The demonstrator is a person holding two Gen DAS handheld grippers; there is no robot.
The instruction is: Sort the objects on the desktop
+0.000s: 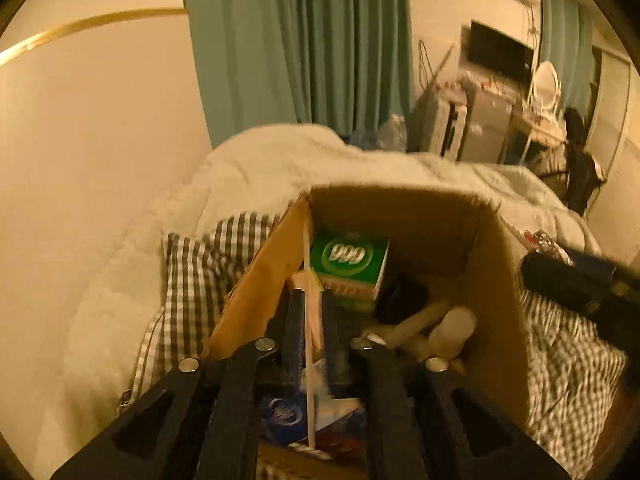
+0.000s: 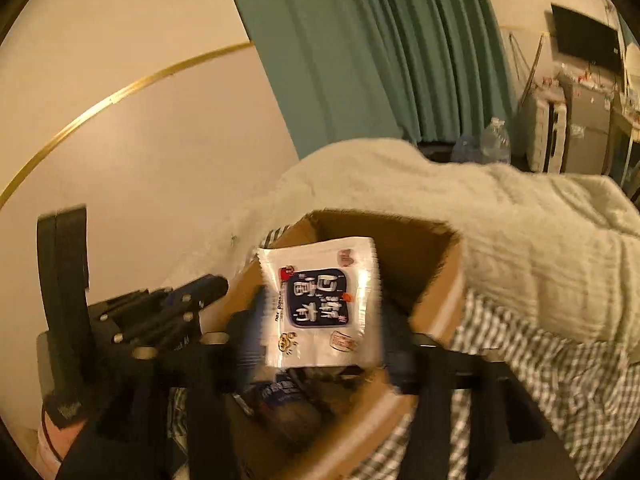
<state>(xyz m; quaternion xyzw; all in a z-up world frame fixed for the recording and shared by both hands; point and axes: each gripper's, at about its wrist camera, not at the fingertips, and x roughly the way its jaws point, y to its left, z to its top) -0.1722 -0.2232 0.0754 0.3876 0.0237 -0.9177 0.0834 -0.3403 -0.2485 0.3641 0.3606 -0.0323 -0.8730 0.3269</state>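
Dropping things into the cardboard box (image 2: 440, 292) on the bed, by the look of both views: sorting seemingly well along, with a green carton (image 1: 350, 258) and other odds and ends, too blurred to name, already lying inside. Right tongs (image 2: 324, 344) spread wide above the open top, with a white packet (image 2: 320, 300) hanging between the tips and seemingly loose, contact at either tip impossible to tell through the blur. Left tongs (image 1: 313, 296) parted only a little, close to the box's left inner wall, with a thin pale strip (image 1: 310, 360) standing edge-on in the gap and no clear squeeze on either side. Next, most likely: let both pieces fall clear, then lift away without catching the rim and reach for whatever remains unsorted, none of that visible here. Packet flat, glossy, crimped along the top edge, white with a dark blue label in pale lettering and small red marks, face turned to the camera, above the middle of the box. Light and slippery by appearance, so liable to flutter or land slanted against a wall rather than flat. Box resting on a checked sheet (image 1: 188, 264), just beside a pale blanket (image 1: 280, 160).
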